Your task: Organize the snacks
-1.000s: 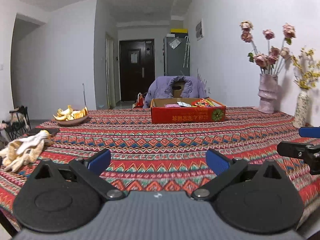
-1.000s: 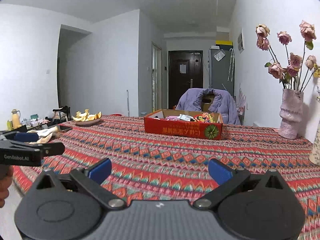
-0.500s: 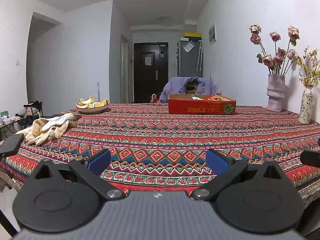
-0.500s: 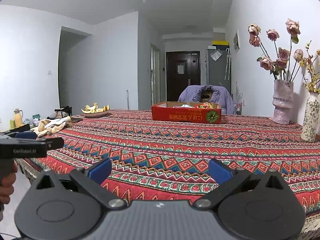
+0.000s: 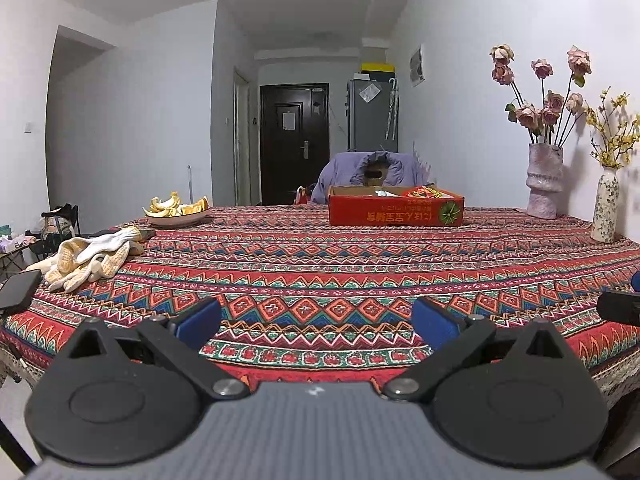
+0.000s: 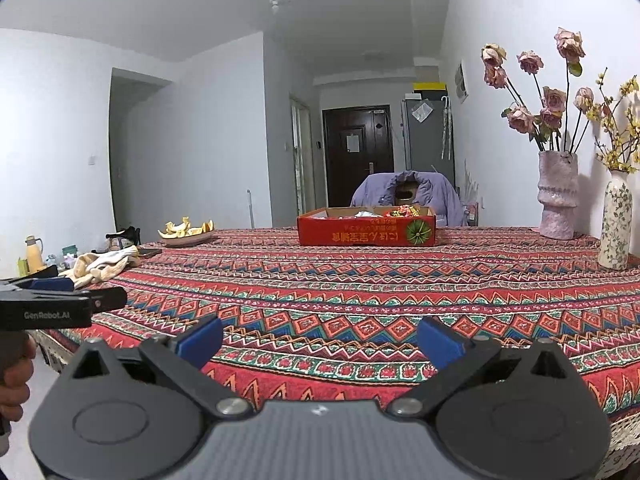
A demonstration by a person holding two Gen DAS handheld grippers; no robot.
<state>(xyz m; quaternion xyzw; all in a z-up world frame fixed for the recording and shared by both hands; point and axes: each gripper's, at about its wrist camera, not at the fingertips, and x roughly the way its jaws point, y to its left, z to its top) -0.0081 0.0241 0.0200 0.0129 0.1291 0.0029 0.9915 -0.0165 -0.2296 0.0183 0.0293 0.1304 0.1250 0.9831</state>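
A red cardboard box (image 5: 396, 211) holding snack packets (image 5: 424, 191) stands at the far side of the patterned tablecloth; it also shows in the right wrist view (image 6: 366, 231), with packets (image 6: 404, 211) inside. My left gripper (image 5: 316, 322) is open and empty, at the table's near edge, far from the box. My right gripper (image 6: 320, 340) is open and empty, also at the near edge. The left gripper shows side-on at the left of the right wrist view (image 6: 60, 304).
A plate of orange peels (image 5: 178, 210) and a pair of knit gloves (image 5: 92, 260) lie at the left, with a phone (image 5: 18, 292) at the left edge. Two vases with flowers (image 5: 544, 184) (image 5: 606, 212) stand at the right by the wall. A chair with a purple jacket (image 5: 368, 172) is behind the table.
Both grippers have pulled back from over the table towards its near edge and dropped lower; the box now looks farther away. Both stay open and empty.
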